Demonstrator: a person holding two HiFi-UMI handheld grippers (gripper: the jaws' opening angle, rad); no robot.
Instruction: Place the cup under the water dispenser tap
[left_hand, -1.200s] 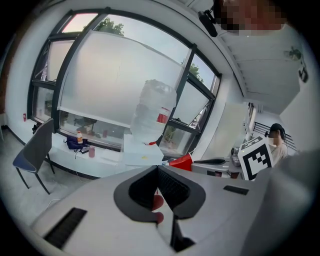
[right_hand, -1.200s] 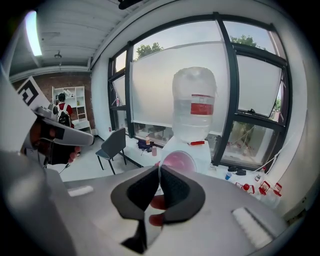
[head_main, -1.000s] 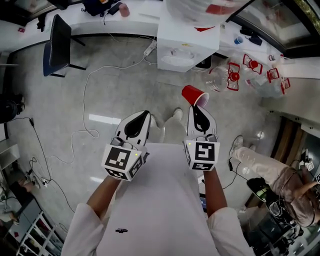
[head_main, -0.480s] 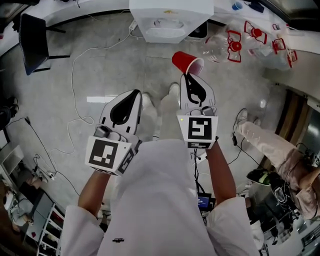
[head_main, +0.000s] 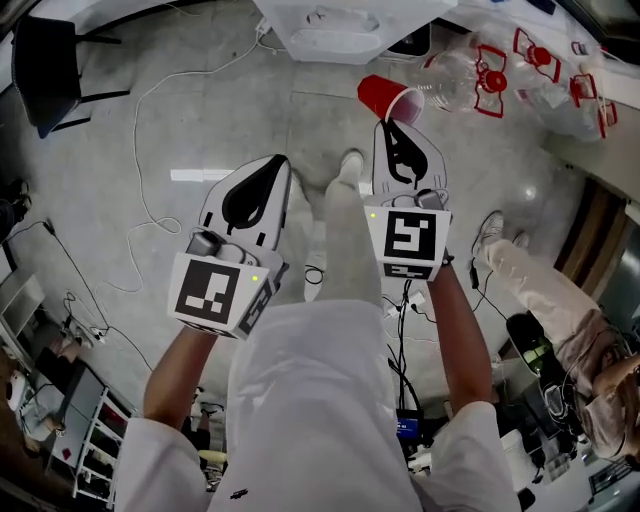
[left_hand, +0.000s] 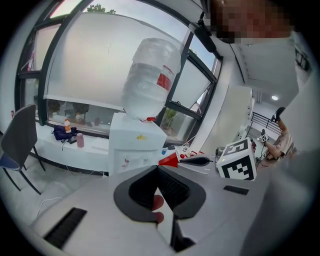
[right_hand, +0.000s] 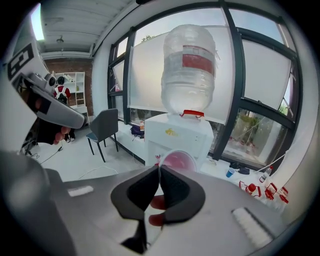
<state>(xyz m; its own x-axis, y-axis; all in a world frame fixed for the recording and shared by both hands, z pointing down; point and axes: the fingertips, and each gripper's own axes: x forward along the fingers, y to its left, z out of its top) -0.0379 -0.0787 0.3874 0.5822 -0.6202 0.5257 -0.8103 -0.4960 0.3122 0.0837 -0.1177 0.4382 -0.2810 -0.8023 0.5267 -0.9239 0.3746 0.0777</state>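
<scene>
A red plastic cup (head_main: 389, 98) hangs out in front of me, tilted on its side, with my right gripper (head_main: 393, 125) shut on its rim. In the right gripper view the cup's pink inside (right_hand: 175, 162) faces the camera just past the closed jaws (right_hand: 159, 169). The white water dispenser (right_hand: 176, 136) with its big clear bottle (right_hand: 188, 70) stands ahead, a few steps beyond the cup; its body (head_main: 335, 22) is cut by the head view's top edge. My left gripper (head_main: 280, 162) is shut and holds nothing, level with the right one and to its left. The left gripper view also shows the dispenser (left_hand: 134, 145).
Several empty clear bottles with red caps (head_main: 478, 72) lie on the floor right of the dispenser. A dark chair (right_hand: 104, 127) stands to its left by a long white counter (left_hand: 60, 147). White cables (head_main: 150, 150) trail over the grey floor. A seated person's legs (head_main: 540, 300) are at the right.
The dispenser has slid up to the top edge of the head view and both grippers sit lower in it. The right gripper still holds the cup; the left stays shut.
</scene>
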